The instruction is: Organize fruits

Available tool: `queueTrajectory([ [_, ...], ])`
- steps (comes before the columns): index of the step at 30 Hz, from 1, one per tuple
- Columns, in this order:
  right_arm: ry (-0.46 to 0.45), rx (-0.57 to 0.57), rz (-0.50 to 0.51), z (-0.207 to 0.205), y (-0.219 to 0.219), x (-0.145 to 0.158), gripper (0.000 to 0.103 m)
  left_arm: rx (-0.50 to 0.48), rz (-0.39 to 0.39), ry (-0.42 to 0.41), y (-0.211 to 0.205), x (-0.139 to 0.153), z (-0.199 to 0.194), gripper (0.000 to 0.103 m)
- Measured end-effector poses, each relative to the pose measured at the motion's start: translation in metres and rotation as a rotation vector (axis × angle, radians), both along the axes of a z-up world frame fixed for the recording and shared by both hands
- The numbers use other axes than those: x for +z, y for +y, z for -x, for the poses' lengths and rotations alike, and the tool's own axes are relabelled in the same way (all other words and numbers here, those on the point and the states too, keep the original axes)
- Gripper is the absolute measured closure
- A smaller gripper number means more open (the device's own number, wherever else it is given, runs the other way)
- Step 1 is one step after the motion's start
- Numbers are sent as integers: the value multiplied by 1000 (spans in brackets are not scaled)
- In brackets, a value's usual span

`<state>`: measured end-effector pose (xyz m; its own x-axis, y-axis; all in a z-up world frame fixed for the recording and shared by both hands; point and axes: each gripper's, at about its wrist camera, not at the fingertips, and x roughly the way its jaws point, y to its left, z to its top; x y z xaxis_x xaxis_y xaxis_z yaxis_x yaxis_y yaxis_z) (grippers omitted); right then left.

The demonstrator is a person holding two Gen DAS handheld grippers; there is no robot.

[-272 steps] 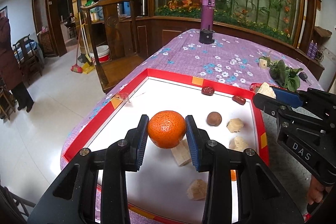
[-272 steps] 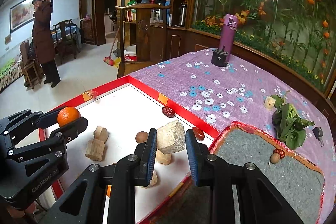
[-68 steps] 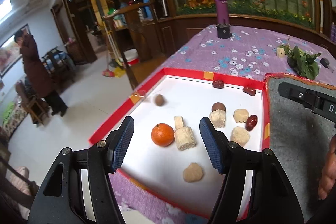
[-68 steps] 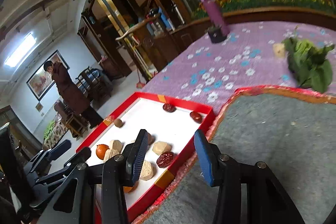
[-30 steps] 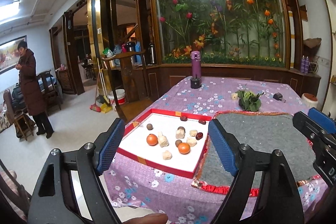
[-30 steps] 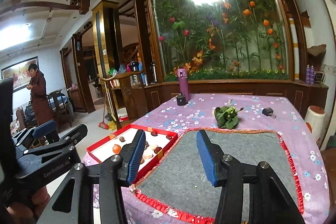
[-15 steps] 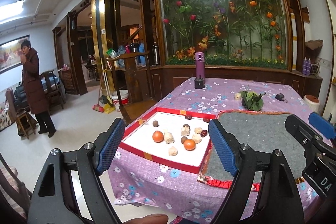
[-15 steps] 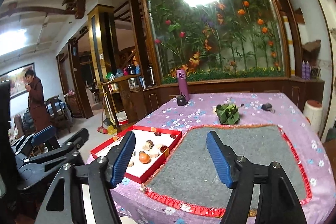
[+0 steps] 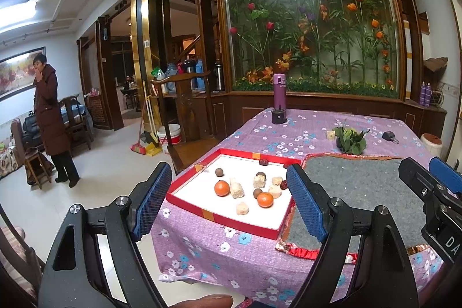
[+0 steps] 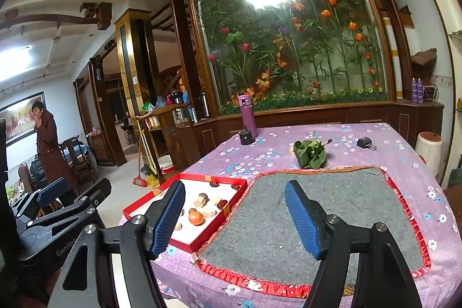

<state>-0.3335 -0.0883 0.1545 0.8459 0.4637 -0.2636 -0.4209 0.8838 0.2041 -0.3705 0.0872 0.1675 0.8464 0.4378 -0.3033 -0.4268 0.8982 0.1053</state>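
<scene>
On the desk draped in a purple flowered cloth [image 9: 303, 132], the shallow red-rimmed white tray [image 9: 219, 217] held the fruit: two round orange tangerines [image 9: 221, 188] apart from each other, several small brown and dark red fruits [image 9: 219, 172], and pale beige chunks [image 9: 238, 190] scattered among them. A grey felt mat with red trim [image 10: 332, 210] lay just beside the tray. The left tongs [image 9: 228, 204] and right tongs [image 10: 235, 218] both hung spread and empty, short of the desk edge. Nine seconds earlier the left tongs had pinched a tangerine over the tray and the right a beige chunk; both had since let go and pulled well back.
</scene>
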Motion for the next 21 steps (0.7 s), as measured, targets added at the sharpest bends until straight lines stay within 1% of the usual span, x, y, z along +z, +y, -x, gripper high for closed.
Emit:
queueTrajectory([
  [21, 3, 14, 12, 1, 4, -4, 33, 8, -2, -3, 1, 2, 2, 21],
])
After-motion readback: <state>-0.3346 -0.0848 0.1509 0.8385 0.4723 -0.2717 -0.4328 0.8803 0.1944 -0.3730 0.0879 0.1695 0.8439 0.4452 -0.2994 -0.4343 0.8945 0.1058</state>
